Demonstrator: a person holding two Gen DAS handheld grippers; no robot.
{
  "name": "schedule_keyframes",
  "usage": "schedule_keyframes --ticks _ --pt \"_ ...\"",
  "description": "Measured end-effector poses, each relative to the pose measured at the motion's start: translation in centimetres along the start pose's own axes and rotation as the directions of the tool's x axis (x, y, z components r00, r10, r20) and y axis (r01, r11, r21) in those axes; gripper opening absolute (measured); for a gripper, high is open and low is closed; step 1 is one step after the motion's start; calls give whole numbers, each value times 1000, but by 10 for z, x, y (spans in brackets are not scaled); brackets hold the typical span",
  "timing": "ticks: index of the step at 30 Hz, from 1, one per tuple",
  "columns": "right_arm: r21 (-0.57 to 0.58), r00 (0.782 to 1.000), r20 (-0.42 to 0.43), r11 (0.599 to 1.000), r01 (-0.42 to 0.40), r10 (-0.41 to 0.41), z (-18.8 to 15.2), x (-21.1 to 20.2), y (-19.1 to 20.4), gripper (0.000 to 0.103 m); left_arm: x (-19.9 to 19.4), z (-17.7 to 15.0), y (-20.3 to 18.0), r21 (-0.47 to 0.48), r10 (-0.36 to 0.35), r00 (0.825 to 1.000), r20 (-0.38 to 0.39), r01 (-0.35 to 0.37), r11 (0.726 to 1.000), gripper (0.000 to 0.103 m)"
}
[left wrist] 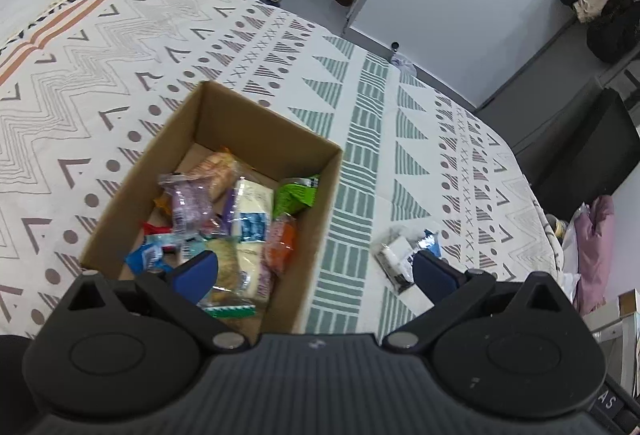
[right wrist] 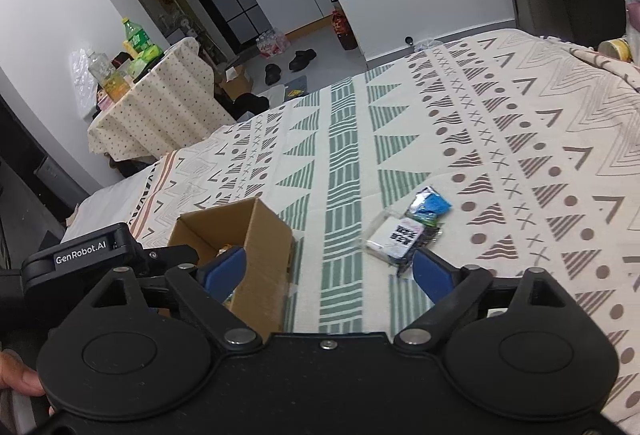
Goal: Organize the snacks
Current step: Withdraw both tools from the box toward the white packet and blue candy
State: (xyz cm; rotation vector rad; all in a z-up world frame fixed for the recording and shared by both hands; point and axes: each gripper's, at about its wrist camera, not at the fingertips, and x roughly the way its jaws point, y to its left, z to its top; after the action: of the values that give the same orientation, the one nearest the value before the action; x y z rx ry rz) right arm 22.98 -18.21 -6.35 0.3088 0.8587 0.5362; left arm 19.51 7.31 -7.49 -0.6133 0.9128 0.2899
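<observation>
Jaws of both grippers stand wide, nothing between the pads: left gripper [left wrist: 314, 271] at lower centre over the cardboard box [left wrist: 256, 123] filled with snack packets [left wrist: 248, 211]; right gripper [right wrist: 330, 269] low centre, two loose packets [right wrist: 408, 231] on the bedspread [right wrist: 520, 139] right of the box

Bare bedspread [right wrist: 344, 171] lies open between cardboard box [right wrist: 256, 259] and loose packets [right wrist: 404, 231].
</observation>
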Motion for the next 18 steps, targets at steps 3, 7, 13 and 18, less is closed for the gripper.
schedule_keyframes --ticks 3,7,13,18 --pt "10 1000 15 1000 5 -5 -1 -6 -12 97 1 -4 -11 18 -3 1000 4 3 1000 103" --pt "21 999 34 1000 11 -12 -2 -11 -30 103 4 -10 -25 47 -8 1000 3 8 999 103" --pt "41 999 49 999 12 -14 -4 -12 -60 103 8 -18 -48 108 -24 1000 15 22 994 103" --pt "117 998 58 993 22 -28 -12 -2 -88 103 21 -24 -69 171 -33 999 -6 33 985 103"
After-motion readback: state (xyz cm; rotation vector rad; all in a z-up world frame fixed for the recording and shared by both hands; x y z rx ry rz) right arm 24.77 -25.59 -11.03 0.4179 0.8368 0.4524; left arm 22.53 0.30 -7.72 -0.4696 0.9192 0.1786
